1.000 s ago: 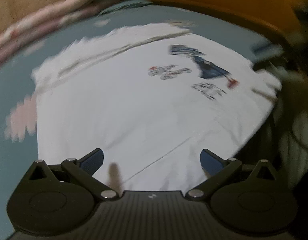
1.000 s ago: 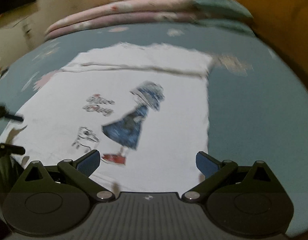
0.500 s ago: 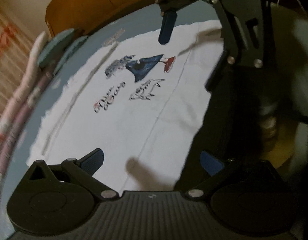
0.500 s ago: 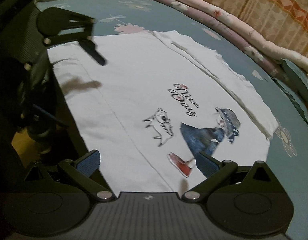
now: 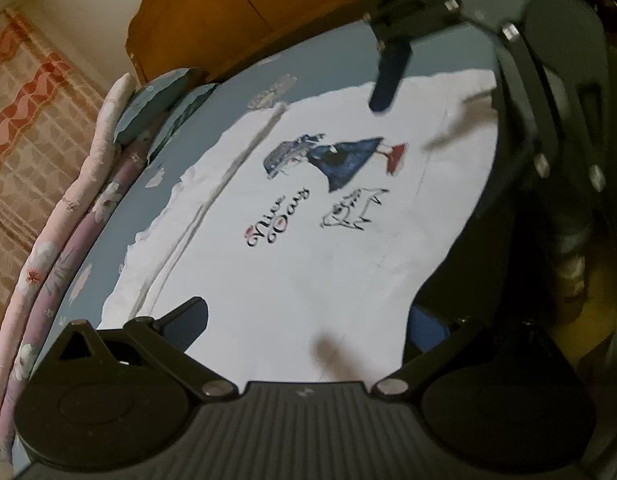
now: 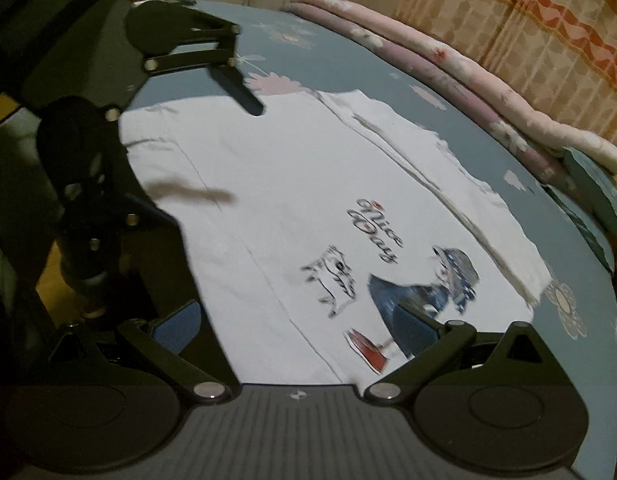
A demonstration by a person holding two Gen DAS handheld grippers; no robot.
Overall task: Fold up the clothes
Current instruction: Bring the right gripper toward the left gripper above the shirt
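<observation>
Your white T-shirt (image 5: 292,264) lies spread flat, print side up, on the blue flowered bed sheet (image 6: 460,128), its near edge hanging just over the bed's side. You hold the left tongs (image 5: 304,320) spread wide over one end of that edge and the right tongs (image 6: 296,324) spread wide over the other, neither pinching any cloth. Rolled pink quilts (image 6: 488,80) lie along the bed's far side.
</observation>
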